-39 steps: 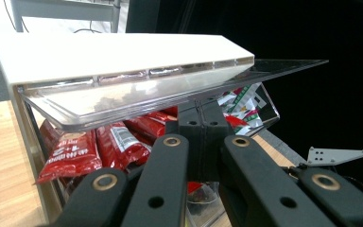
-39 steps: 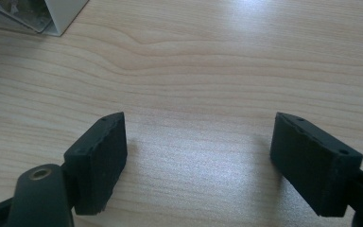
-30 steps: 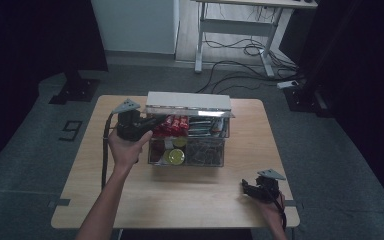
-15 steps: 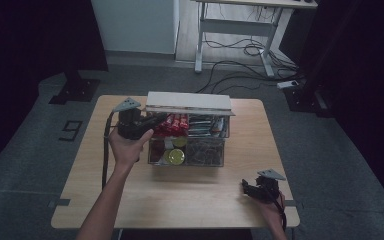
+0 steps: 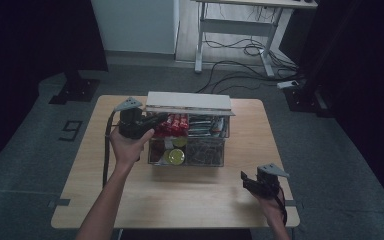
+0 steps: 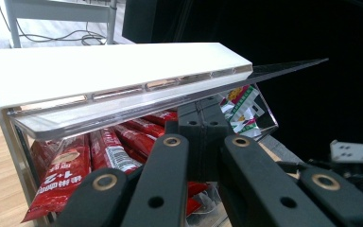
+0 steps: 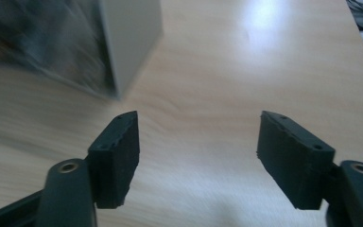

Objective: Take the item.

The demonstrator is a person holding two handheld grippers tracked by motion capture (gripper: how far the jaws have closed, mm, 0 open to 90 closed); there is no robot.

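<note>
High view: the clear box (image 5: 187, 145) sits mid-table, red packets (image 5: 172, 124) inside, left gripper (image 5: 152, 121) at its rim. Left gripper view: jaws pressed together under the lifted lid (image 6: 123, 80). Right gripper view: right gripper (image 7: 198, 156) gapes wide over bare table (image 7: 208, 71).

Both grippers, the left gripper (image 5: 145, 122) and the right gripper (image 5: 250, 181), are matte black, each topped by a grey 3-cornered plate, with brass-ringed pivot screws (2 pads roughened) and a trailing black cable, on bare forearms.

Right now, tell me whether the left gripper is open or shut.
Shut. In its own view the left gripper has its two black jaws pressed together with no gap, pointed into the clear box under its raised lid.
</note>
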